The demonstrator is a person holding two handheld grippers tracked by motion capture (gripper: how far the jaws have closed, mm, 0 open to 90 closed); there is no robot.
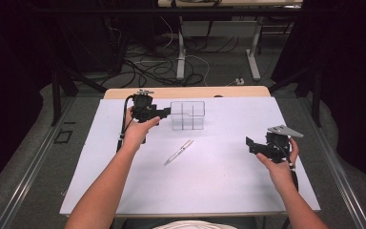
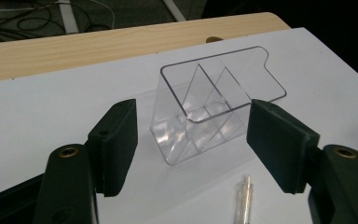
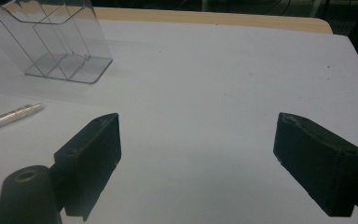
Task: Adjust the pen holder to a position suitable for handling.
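While the clear organiser [image 1: 188, 115] stands upright toward the far side of the white sheet [image 1: 219, 181], both hands are up and working around it. Left gripper [image 1: 164, 113] sits just beside the organiser's left wall, not touching as far as the high view shows; in the left gripper view its jaws stand wide apart with the organiser [image 2: 214, 107] framed between and beyond them, nothing clamped. Judgement: this reads as a line-up for bracing or grasping the box, the jaws held broad enough to take its width. Internal dividers split the organiser into compartments, all of which look empty. Pen [image 1: 179, 152] lies flat on the sheet on the near side of the organiser, slanted, well clear of its base and touched by neither gripper; its tip shows at the bottom of the left gripper view [image 2: 244, 200]. Right gripper [image 1: 251, 144] hovers well apart from the organiser, to its right and nearer the person, jaws likewise spread and empty, aimed back toward pen [image 3: 11, 116] and organiser [image 3: 56, 39]. Judgement: likely staged to pick up the pen for dropping into a compartment.
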